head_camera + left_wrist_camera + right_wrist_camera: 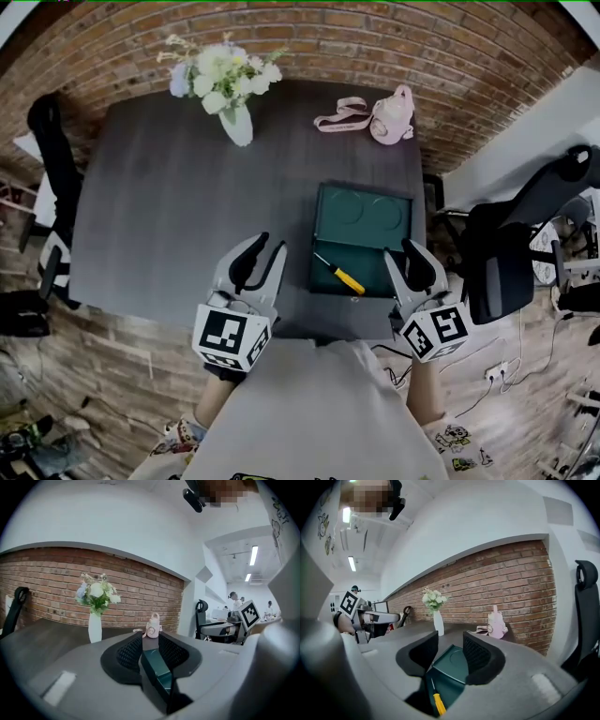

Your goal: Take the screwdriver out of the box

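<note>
Diagonally the screwdriver (pixel 342 276) is being cradled in the box (pixel 377 266), tip far-left, with left gripper (pixel 270 246) and right gripper (pixel 400 250) being held spread

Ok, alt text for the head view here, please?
The left gripper and right gripper, both open, flank an open green box holding a yellow-handled screwdriver on a dark table. A vase of flowers and a pink bag stand farther back.

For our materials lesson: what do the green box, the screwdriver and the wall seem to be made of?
Green box: probably moulded plastic, matte, with pressed circular recesses. Screwdriver: yellow handle looks plastic, thin shaft likely metal. Wall: red brick, visible mortar joints.
</note>
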### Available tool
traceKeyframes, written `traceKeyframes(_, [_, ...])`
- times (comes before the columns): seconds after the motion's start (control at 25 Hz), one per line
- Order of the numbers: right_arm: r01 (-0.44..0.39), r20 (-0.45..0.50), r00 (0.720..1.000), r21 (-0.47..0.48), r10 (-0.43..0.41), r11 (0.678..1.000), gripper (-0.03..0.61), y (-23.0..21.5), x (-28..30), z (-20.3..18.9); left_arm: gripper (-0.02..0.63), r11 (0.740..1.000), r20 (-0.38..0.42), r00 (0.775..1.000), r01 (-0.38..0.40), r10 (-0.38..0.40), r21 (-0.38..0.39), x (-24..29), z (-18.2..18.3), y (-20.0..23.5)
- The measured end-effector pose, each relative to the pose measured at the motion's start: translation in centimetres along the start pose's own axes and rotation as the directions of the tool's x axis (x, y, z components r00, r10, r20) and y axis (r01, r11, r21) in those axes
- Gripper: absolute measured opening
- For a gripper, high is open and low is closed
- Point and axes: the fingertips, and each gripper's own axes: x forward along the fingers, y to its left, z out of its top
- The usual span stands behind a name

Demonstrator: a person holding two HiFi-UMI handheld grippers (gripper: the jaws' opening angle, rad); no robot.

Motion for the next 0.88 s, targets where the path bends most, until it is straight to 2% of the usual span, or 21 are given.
traceKeyframes(0.16, [0.032,-0.004,0.999,0.007,-0.032,0.999,0.16,-0.1,-0.7,-0.5,0.107,0.999,-0.023,0.999,0.049,-0.048,0.001,0.9,-0.4,-0.7])
traceKeyframes(0.4, [0.017,-0.013,1.0,0.009,-0.017,1.0,0.16,-0.4,-1.0,-0.6,0.107,0.997,-0.027,0.997,0.076,-0.076,-0.004,1.8,-0.9,-1.8])
traceKeyframes(0.88, [-0.038,-0.09,0.995,-0.028,0.035,0.999,0.16,-0.7,0.3,-1.5,0.107,0.997,-0.043,0.997,0.07,-0.071,-0.028,3.1,-2.1,-2.2])
